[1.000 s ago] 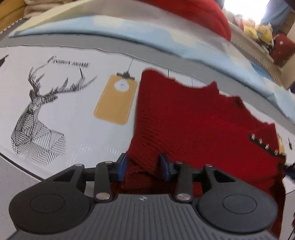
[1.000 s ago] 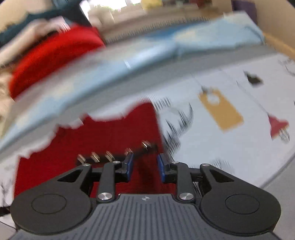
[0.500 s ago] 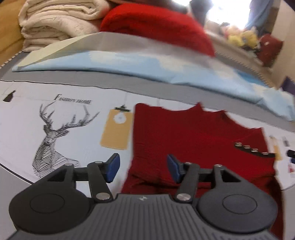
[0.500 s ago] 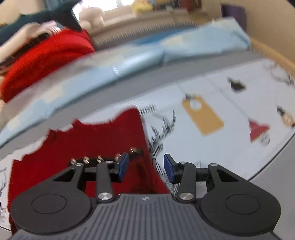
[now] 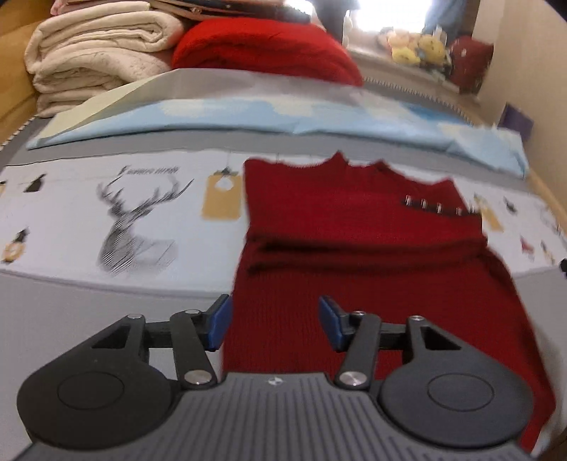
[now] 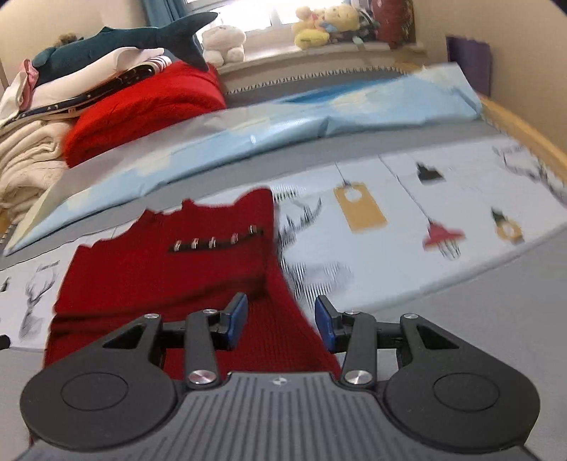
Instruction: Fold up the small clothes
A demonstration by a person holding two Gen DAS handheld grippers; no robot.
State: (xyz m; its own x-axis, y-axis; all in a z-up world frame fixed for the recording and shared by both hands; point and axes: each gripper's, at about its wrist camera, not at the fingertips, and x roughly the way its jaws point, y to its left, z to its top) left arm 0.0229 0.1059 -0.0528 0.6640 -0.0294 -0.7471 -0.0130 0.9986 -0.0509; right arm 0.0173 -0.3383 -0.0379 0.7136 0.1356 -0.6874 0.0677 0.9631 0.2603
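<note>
A bed (image 5: 88, 319) with a grey cover is filling both views, and a printed white sheet (image 5: 71, 220) is lying across it, showing a line-drawn deer (image 5: 134, 220), a tan tag (image 5: 223, 195) and small hanging figures. Above the deer a line of writing is sitting too blurred here to read; a second ago it read "Fashion Home". Behind the sheet a pale blue cloth (image 5: 248, 113) is stretching across, and beyond it a folded cream blanket (image 5: 95, 56) and a red knit (image 5: 262, 49) are piled up. Plush toys (image 6: 319, 25) are sitting on the window sill.

The red sweater (image 5: 354, 220) is lying on the sheet, its upper part folded over the lower, with a row of metal studs (image 6: 212, 243) on top. Its lower part is running off the sheet onto the grey cover, towards both cameras.

A second ago both grippers were close over the knit, jaws near together with fabric between them. Now the left gripper (image 5: 274, 322) is standing further back and higher, so the whole sweater is showing; its jaws have just been narrowing slightly after opening, and are standing half open above the sweater's left edge, gripping nothing. The right gripper (image 6: 280, 322) is likewise hanging half open over the sweater's right edge, pads clear of the fabric.
</note>
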